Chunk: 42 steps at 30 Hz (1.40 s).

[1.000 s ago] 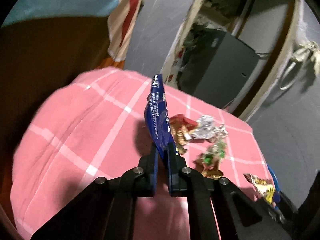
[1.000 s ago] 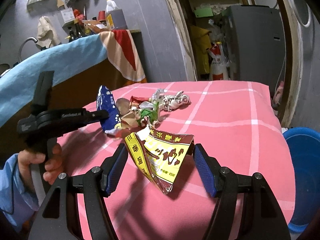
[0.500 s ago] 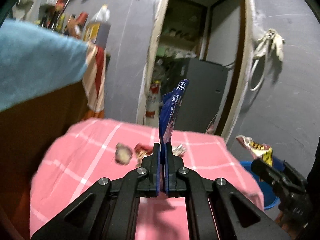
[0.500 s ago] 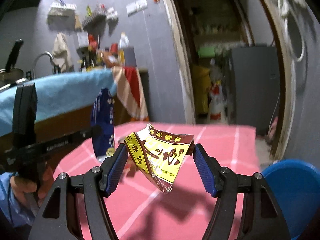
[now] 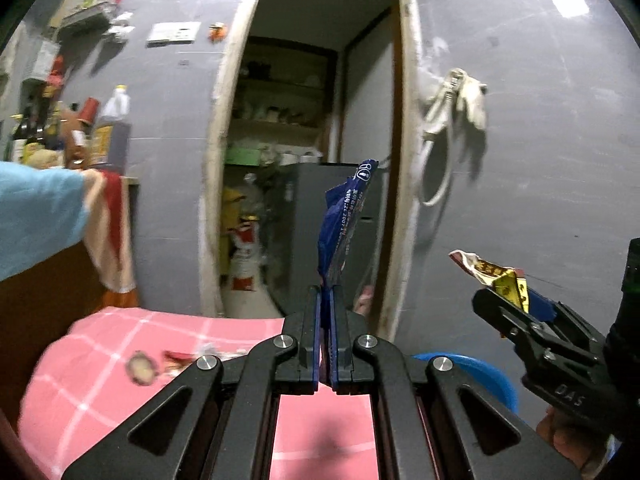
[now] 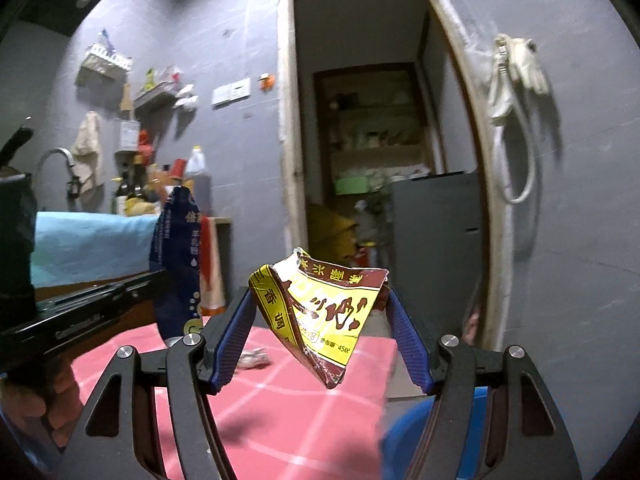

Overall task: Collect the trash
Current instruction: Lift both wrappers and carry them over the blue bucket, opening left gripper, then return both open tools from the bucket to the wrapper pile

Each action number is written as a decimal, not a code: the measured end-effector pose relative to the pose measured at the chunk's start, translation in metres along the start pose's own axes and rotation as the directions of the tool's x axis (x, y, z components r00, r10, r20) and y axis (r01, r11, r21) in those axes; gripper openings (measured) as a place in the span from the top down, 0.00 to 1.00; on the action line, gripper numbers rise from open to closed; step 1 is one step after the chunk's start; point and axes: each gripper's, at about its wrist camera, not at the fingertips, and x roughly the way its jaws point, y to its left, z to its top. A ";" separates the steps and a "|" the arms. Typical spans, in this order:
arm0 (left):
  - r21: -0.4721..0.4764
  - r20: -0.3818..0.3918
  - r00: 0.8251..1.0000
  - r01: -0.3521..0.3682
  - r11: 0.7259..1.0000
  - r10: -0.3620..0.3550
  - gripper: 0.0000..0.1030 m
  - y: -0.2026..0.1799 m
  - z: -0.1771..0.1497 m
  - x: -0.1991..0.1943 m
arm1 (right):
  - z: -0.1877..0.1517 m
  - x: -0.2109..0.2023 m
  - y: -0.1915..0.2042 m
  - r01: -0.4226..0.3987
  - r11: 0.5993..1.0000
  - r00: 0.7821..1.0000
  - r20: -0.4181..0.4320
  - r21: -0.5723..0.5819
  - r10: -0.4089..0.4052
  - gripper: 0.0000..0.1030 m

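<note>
Left gripper (image 5: 326, 300) jaws clenched on blue wrapper (image 5: 346, 220), right gripper (image 6: 320, 320) jaws grasping yellow packet (image 6: 324, 312)

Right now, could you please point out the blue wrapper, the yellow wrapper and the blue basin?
blue wrapper (image 5: 345, 224), left wrist view, printed middle.
yellow wrapper (image 6: 320, 312), right wrist view, front face.
blue basin (image 5: 486, 374), left wrist view, rim.

Blue basin (image 5: 472, 364) half hidden (table scraps (image 5: 140, 367) blurred).
</note>
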 end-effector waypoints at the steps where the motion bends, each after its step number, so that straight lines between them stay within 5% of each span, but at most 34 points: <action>1: 0.002 -0.006 1.000 0.014 1.000 -0.014 0.98 -0.006 0.000 0.004 | 0.000 -0.002 -0.006 0.020 1.000 1.000 0.000 0.003 -0.020 0.36; 7: -0.007 -0.072 0.991 0.116 0.993 -0.116 0.98 -0.046 -0.002 0.040 | -0.006 -0.008 -0.047 0.128 0.991 0.992 -0.029 0.037 -0.127 0.36; 15: -0.037 -0.215 0.954 0.206 0.978 -0.209 0.98 -0.093 -0.016 0.096 | -0.029 -0.006 -0.098 0.242 0.961 0.965 -0.132 0.134 -0.225 0.35; 35: -0.168 -0.513 0.826 0.169 0.971 -0.233 0.96 -0.100 -0.070 0.178 | -0.074 0.018 -0.155 0.331 0.908 0.907 -0.350 0.256 -0.232 0.34; 39: -0.207 -0.540 0.809 0.139 0.968 -0.231 0.84 -0.091 -0.073 0.181 | -0.076 0.019 -0.156 0.341 0.902 0.902 -0.363 0.264 -0.235 0.31; 42: -0.220 -0.524 0.824 0.112 0.969 -0.215 0.64 -0.082 -0.070 0.175 | -0.076 0.022 -0.157 0.343 0.900 0.900 -0.369 0.268 -0.233 0.30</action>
